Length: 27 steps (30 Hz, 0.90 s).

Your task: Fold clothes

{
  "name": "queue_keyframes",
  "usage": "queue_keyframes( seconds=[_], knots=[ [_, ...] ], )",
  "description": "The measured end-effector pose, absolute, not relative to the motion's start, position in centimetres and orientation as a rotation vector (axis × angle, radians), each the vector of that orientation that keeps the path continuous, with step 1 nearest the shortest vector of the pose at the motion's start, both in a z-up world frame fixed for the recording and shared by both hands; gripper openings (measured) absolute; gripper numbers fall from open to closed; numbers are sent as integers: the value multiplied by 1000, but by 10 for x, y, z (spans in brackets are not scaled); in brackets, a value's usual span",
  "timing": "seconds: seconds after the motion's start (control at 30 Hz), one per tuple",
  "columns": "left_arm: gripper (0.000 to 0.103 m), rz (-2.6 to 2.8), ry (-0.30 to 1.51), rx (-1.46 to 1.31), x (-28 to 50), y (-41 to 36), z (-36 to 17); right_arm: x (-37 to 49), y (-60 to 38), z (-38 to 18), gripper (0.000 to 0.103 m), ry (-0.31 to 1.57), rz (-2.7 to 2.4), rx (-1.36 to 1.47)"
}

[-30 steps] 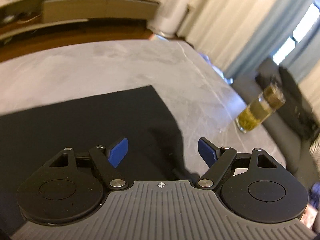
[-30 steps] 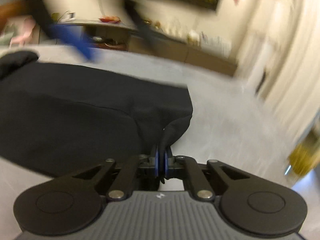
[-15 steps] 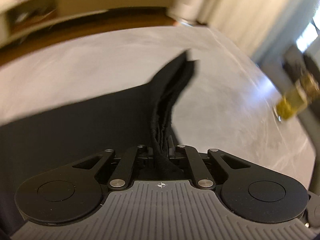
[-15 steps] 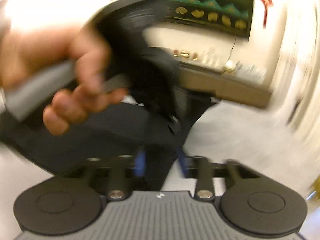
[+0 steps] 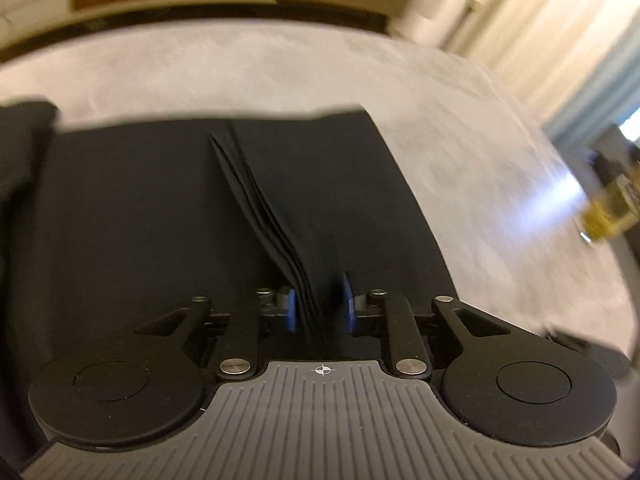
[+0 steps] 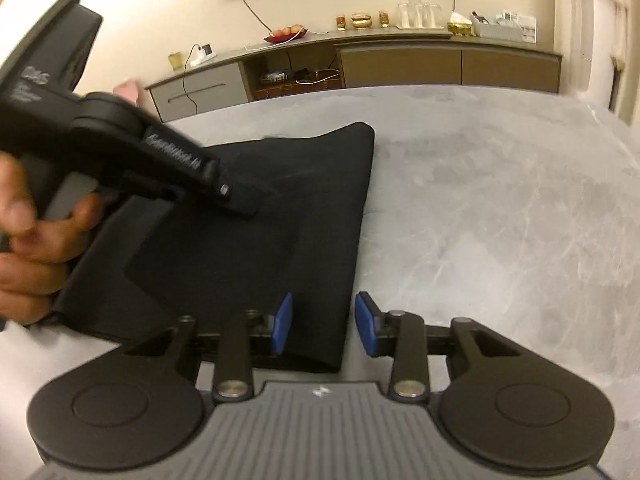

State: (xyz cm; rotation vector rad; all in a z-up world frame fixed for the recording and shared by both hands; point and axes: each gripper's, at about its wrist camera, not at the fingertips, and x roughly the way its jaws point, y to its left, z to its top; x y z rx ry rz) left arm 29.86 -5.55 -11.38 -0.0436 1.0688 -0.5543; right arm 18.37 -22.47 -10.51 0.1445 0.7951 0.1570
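Observation:
A black garment (image 5: 140, 208) lies folded on the grey table (image 5: 240, 72). In the left wrist view a stack of its layered edges (image 5: 256, 200) runs up from between the blue pads of my left gripper (image 5: 319, 307). Those jaws are opening: the pads stand a little apart with the layers still between them. In the right wrist view the garment (image 6: 256, 264) shows a folded right edge, and its near corner lies between the pads of my right gripper (image 6: 324, 330). The right jaws are closing and do not press on it. A hand (image 6: 28, 248) holds the left gripper (image 6: 244, 208) down on the cloth.
A blurred yellow-green jar (image 5: 608, 216) stands near the table's right edge. Bare grey tabletop (image 6: 500, 220) stretches to the right of the garment. Beyond the table's far edge stands a long sideboard (image 6: 400, 64) with several small items on it; curtains hang at the right.
My left gripper shut on the garment's edge, carried it over the cloth and down, and its pads have parted. My right gripper let go of its pinched fold and stands open.

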Motion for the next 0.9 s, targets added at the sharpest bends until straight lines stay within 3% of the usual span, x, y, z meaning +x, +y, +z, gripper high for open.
queue_keyframes(
  seconds=[0.07, 0.17, 0.2, 0.27, 0.33, 0.43, 0.47, 0.53, 0.6, 0.67, 0.7, 0.73, 0.77, 0.87, 0.9],
  knots=[
    [7, -548, 1048, -2, 291, -54, -119, 188, -222, -104, 44, 795, 161, 138],
    [7, -531, 1047, -44, 291, -47, -117, 190, -212, -110, 44, 775, 159, 73],
    [10, -529, 1053, -39, 292, -46, -115, 191, -209, -112, 34, 768, 159, 50],
    [20, -497, 1044, 23, 289, -44, -103, 192, -204, -111, 11, 757, 172, 14],
    [38, -431, 968, 100, 280, -39, -80, 189, -201, -108, 6, 732, 146, -30],
    [53, -418, 871, 106, 272, -40, -45, 182, -190, -102, 5, 672, 107, -133],
    [56, -465, 872, 96, 272, -48, -36, 179, -185, -101, 5, 658, 103, -162],
    [71, -573, 910, 121, 277, -77, -32, 175, -174, -99, 5, 629, 96, -222],
    [76, -653, 975, 209, 284, -112, -46, 173, -166, -98, 5, 606, 97, -257],
    [74, -687, 1034, 306, 291, -142, -64, 171, -161, -98, 5, 589, 102, -273],
    [56, -680, 1061, 359, 295, -154, -75, 170, -159, -99, 5, 581, 104, -281],
    [11, -673, 1057, 375, 297, -153, -78, 169, -157, -98, 5, 572, 108, -286],
    [0, -666, 1053, 391, 298, -153, -81, 167, -159, -96, 5, 557, 129, -266],
    [0, -665, 981, 313, 296, -118, -64, 163, -164, -90, 9, 515, 188, -207],
    [0, -655, 949, 268, 295, -99, -53, 161, -166, -88, 17, 500, 209, -184]
  ],
)
